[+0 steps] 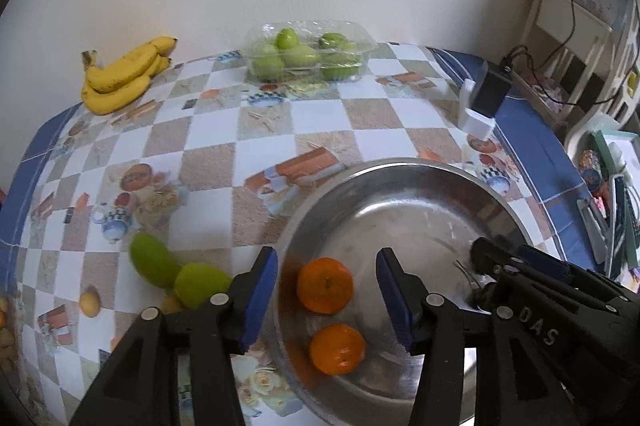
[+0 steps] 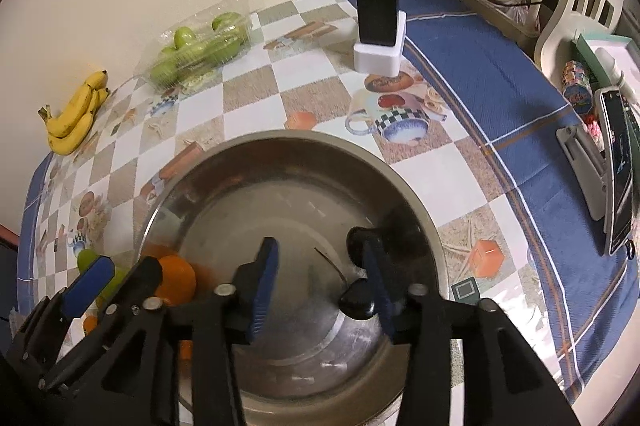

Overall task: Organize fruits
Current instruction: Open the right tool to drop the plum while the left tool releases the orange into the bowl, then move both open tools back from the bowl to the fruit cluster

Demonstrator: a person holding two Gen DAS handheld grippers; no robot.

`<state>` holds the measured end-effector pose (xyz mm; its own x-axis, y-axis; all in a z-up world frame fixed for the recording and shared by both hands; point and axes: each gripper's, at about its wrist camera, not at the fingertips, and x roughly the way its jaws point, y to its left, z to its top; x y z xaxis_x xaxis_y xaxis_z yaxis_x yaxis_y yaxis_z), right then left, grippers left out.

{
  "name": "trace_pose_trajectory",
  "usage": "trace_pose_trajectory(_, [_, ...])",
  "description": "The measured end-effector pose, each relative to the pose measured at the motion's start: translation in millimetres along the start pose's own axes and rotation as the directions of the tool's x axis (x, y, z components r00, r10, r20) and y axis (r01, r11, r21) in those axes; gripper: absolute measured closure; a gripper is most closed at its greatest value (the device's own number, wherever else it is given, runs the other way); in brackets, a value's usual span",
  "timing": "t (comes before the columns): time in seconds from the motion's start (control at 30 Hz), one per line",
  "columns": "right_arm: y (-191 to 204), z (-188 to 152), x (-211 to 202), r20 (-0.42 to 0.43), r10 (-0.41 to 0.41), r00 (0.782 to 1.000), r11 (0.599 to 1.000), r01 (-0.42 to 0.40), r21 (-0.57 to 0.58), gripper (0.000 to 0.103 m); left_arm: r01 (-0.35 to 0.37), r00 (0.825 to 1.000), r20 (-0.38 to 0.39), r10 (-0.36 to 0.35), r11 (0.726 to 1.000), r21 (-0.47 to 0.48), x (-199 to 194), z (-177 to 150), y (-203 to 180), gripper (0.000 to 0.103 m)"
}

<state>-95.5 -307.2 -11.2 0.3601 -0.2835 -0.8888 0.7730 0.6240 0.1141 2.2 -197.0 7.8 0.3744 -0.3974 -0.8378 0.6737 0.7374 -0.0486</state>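
both grippers hang over a steel bowl on the table, which wears a checked cloth with a blue border. the left gripper has its blue-padded fingers apart and clamped on nothing — an orange sits loose in the bowl between them, touching neither pad, and a second orange lies just nearer the camera. the right gripper points into the bowl's right half, fingers likewise apart with only bare metal between them. two green fruits lie on the cloth just left of the bowl, touching each other, with a small yellow fruit beside them. at the far edge by the wall rest a bunch of bananas and a clear plastic box of green fruit — well apart from the bowl. a black charger stands in a white holder.
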Motion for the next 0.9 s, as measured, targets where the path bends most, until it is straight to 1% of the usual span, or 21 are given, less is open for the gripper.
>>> trace_pose_trajectory(0.1, [-0.3,0.5,-2.7,0.000,-0.005,1.000,1.000,0.005,0.000,0.054,-0.024,1.000,-0.014,0.024,0.999,-0.029,-1.8,0.4,10.9,0.046])
trace_pose_trajectory(0.17, [-0.8,-0.1,-1.5,-0.012,-0.013,1.000,1.000,0.012,-0.002,0.044,-0.041,0.999,-0.026,0.039,0.997,-0.058,-1.6,1.0,19.6,0.046])
trace_pose_trajectory(0.23, [-1.2,-0.8,0.6,-0.022,-0.013,1.000,1.000,0.013,-0.002,0.041,-0.061,0.998,-0.038,0.057,0.993,-0.097,-1.8,0.8,30.9,0.045])
trace_pose_trajectory(0.3, [0.0,-2.8,3.9,-0.039,-0.016,0.999,1.000,0.015,-0.006,0.040,-0.090,0.995,-0.058,0.083,0.987,-0.130,-0.9,-0.3,40.5,0.042])
trace_pose_trajectory(0.4, [3.8,-5.6,8.3,-0.059,-0.017,0.998,1.000,0.016,-0.019,0.040,-0.151,0.985,-0.112,0.132,0.971,-0.185,5.8,-4.4,60.4,0.039])
trace_pose_trajectory(0.5, [9.9,-8.1,11.9,-0.075,-0.020,0.997,0.999,0.017,-0.038,0.040,-0.182,0.977,-0.155,0.148,0.956,-0.232,12.0,-10.7,77.2,0.037])
trace_pose_trajectory(0.57, [14.6,-10.1,13.1,-0.081,-0.023,0.996,0.999,0.019,-0.050,0.039,-0.200,0.971,-0.179,0.156,0.944,-0.264,15.7,-15.5,89.1,0.034])
trace_pose_trajectory(0.67, [21.7,-11.8,13.6,-0.085,-0.020,0.996,0.998,0.014,-0.061,0.039,-0.217,0.968,-0.189,0.167,0.934,-0.283,16.3,-19.0,100.6,0.032])
trace_pose_trajectory(0.9, [41.1,-16.0,13.2,-0.090,0.000,0.996,0.996,-0.007,-0.085,0.039,-0.227,0.967,-0.184,0.176,0.921,-0.315,10.3,-19.6,116.1,0.028])
